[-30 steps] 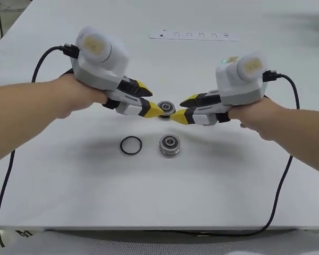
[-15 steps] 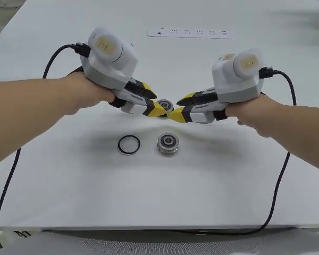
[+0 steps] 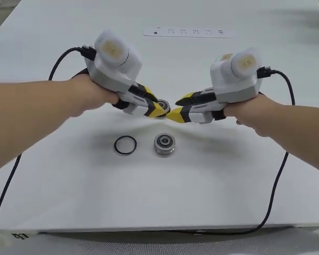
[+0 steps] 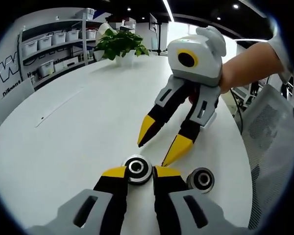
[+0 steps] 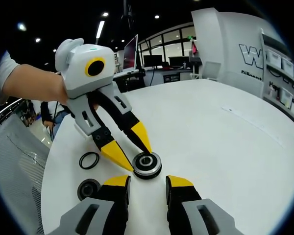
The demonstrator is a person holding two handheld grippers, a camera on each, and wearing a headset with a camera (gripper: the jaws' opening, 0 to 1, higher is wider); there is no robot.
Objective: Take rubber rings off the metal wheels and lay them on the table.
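Your left gripper (image 4: 139,172) pinches the round metal wheel (image 5: 147,164) aloft, presenting its black rubber ring (image 5: 156,172) to your spread right gripper (image 5: 148,181).

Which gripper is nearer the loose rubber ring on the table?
Left. The left gripper, shut on the raised wheel, hangs above and just past the rubber ring. The right gripper, open, is farther over, beyond the second wheel lying on the table.

White table (image 3: 212,175): loose black rubber ring (image 3: 125,145) lying flat, metal wheel (image 3: 164,144) just beside it (apart, not touching); white power strip (image 3: 189,32) near far edge.
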